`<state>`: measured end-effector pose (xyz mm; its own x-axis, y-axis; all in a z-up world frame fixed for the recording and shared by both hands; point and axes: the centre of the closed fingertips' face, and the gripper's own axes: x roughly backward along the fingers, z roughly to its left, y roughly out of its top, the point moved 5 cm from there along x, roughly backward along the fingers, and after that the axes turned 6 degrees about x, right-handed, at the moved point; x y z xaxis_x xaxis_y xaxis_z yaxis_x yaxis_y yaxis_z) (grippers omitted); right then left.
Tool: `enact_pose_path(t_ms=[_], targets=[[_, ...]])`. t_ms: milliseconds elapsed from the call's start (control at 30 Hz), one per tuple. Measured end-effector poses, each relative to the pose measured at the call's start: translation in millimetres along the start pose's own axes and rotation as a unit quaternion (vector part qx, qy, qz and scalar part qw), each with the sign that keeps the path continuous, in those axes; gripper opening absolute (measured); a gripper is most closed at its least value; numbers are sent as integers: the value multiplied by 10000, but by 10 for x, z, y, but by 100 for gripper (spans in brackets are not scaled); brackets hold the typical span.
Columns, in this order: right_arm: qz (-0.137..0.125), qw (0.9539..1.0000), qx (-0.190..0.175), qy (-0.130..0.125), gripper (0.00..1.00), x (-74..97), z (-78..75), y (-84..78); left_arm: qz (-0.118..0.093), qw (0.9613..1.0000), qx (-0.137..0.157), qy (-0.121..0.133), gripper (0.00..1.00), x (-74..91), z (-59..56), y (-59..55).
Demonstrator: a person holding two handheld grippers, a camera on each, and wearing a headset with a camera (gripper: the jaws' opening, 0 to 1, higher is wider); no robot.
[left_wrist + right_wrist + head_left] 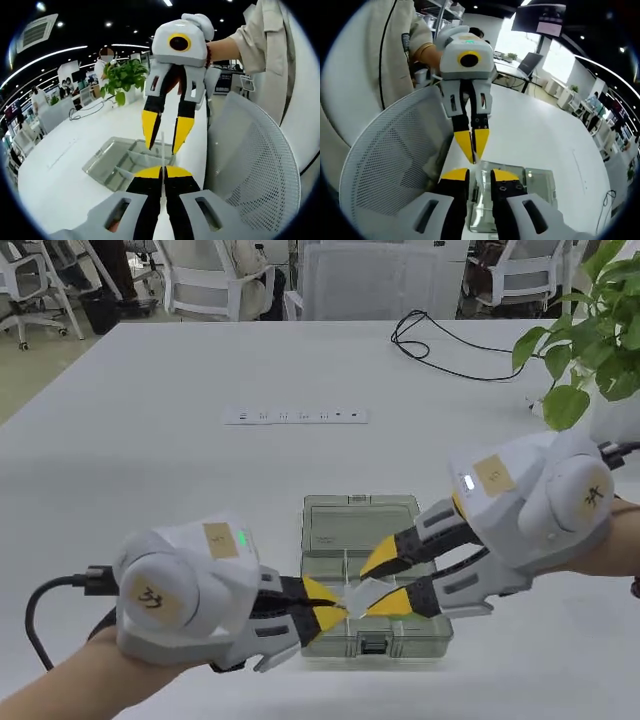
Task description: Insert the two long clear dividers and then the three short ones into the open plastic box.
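A clear plastic box (375,640) sits open near the table's front edge, its lid (360,515) laid back flat. Clear dividers stand inside it in the left gripper view, where the box (107,162) lies below the jaws. Above the box, my left gripper (335,615) is shut on one edge of a thin clear divider (358,595). My right gripper (380,585) faces it, open, with its yellow fingertips (385,560) on either side of the divider's other end. Seen edge-on, the divider (162,152) runs from my left gripper (162,172) up between the fingers of my right gripper (165,135).
A white power strip (296,417) lies mid-table, and a black cable (440,345) loops at the far right. A potted plant (590,330) stands at the right edge. Chairs line the far side. A white mesh chair back (250,160) is close behind the table's front edge.
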<state>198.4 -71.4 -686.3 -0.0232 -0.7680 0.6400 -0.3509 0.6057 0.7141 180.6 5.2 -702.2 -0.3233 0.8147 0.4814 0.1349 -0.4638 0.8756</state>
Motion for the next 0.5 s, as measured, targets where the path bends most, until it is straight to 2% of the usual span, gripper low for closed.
enact_pose_path(t_ms=[300,500], targets=[[-38,9991,48,423,9,-15,135,-7,37,9989,-321,-346,0,-13,-121,8],[-67,9987,90,501,3,-12,176,-8,10,9984,-361,-428,0,-2,-144,19]])
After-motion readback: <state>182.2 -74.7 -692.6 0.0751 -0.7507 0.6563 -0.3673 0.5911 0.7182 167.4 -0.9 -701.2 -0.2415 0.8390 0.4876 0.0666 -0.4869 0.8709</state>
